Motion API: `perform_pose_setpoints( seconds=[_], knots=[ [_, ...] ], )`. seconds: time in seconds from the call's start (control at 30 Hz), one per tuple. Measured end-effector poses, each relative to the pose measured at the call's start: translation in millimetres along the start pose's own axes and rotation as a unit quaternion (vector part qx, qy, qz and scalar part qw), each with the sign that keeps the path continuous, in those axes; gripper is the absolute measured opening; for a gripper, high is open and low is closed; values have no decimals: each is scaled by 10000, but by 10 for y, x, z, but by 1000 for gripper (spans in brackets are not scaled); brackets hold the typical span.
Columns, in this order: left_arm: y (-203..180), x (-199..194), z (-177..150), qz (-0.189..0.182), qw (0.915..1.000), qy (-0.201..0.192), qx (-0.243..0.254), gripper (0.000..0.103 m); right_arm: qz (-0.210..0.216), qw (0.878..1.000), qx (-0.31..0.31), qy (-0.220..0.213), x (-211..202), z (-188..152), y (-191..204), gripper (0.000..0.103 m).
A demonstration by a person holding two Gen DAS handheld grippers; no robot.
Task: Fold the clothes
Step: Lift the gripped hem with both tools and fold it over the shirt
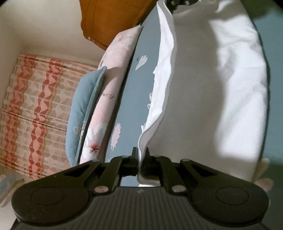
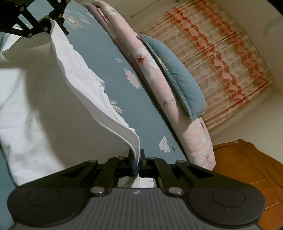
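A white garment point(image 1: 203, 88) lies spread on a blue flowered bed sheet point(image 1: 130, 83), with one long edge lifted off it. My left gripper point(image 1: 141, 155) is shut on that edge at one end. My right gripper point(image 2: 136, 156) is shut on the same edge of the white garment point(image 2: 44, 106) at the other end. The right gripper also shows at the top of the left wrist view point(image 1: 178, 3). The left gripper shows at the top left of the right wrist view point(image 2: 51, 23). The raised edge sags between the two grippers.
A folded pink flowered quilt point(image 1: 109, 88) and a blue pillow point(image 1: 83, 113) lie along the far side of the bed sheet point(image 2: 109, 58). A red and white patterned curtain point(image 2: 221, 62) hangs behind them. A brown wooden headboard point(image 2: 247, 168) stands at one end.
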State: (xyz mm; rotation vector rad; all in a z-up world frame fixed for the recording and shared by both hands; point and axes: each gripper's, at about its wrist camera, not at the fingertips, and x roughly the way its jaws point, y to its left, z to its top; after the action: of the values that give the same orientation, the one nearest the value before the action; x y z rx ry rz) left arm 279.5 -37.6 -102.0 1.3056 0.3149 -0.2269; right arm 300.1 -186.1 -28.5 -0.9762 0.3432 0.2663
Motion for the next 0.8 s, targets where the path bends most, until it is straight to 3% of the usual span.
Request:
perform_pose_setpoints(
  seconds=[0.33, 0.8],
  knots=[
    [-22, 384, -86, -338, 9992, 142, -176, 7, 310, 9992, 244, 117, 500, -38, 22, 4],
    [-35, 776, -132, -702, 9962, 191, -478, 9, 665, 9958, 562, 292, 842, -182, 92, 4]
  ],
)
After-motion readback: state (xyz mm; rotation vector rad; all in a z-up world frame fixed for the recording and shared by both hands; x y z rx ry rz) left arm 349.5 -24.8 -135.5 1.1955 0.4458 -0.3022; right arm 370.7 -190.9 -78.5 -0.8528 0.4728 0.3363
